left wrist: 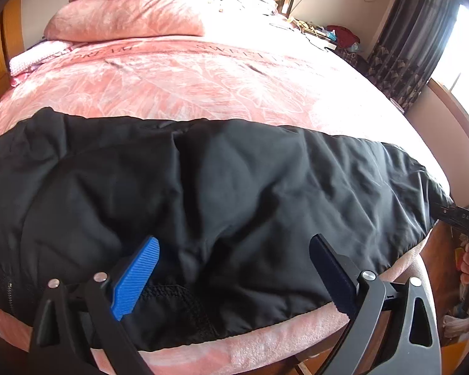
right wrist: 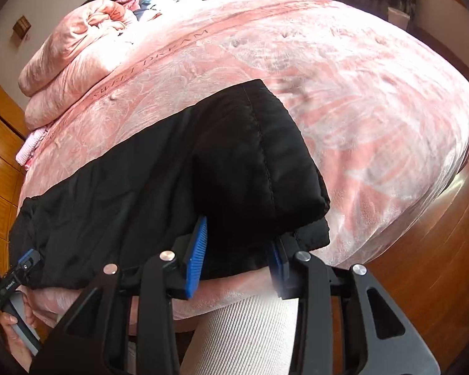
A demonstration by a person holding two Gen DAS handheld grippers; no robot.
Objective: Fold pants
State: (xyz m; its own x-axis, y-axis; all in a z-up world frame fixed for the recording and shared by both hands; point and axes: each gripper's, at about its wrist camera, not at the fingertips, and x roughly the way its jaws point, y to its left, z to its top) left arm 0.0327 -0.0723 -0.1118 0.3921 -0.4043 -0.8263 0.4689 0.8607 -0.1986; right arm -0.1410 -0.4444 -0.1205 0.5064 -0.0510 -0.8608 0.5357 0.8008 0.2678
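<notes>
Nearest in the left wrist view, the left gripper [left wrist: 234,268] is seen with its fingers spread wide apart, nothing between them; the blue pad [left wrist: 137,281] rests on or just above the black pants [left wrist: 203,187], contact cannot be confirmed. In the right wrist view, the right gripper [right wrist: 237,253] is set at the near edge of the pants [right wrist: 172,181], its fingers partly apart with the cuff-end fabric sitting between them. Whether the cloth is actually pinched cannot be told, since a gap is visible and the far pad is half hidden by fabric. A white-clad leg [right wrist: 240,337] is seen below the gripper.

The pants are laid lengthwise along the near edge of the pink bedspread [left wrist: 203,87]. Two stacked layers are shown at the cuff end, so the legs are judged already folded one onto the other. The waist end with its zipper [left wrist: 7,290] lies at the left. The garment is still long and puffy; the crosswise folds are judged not yet done. Roughly one fold complete, one or two left.

Farther off, folded pink bedding [left wrist: 131,12] is piled at the head of the bed, with a dark curtain [left wrist: 415,37] beside a bright window.
</notes>
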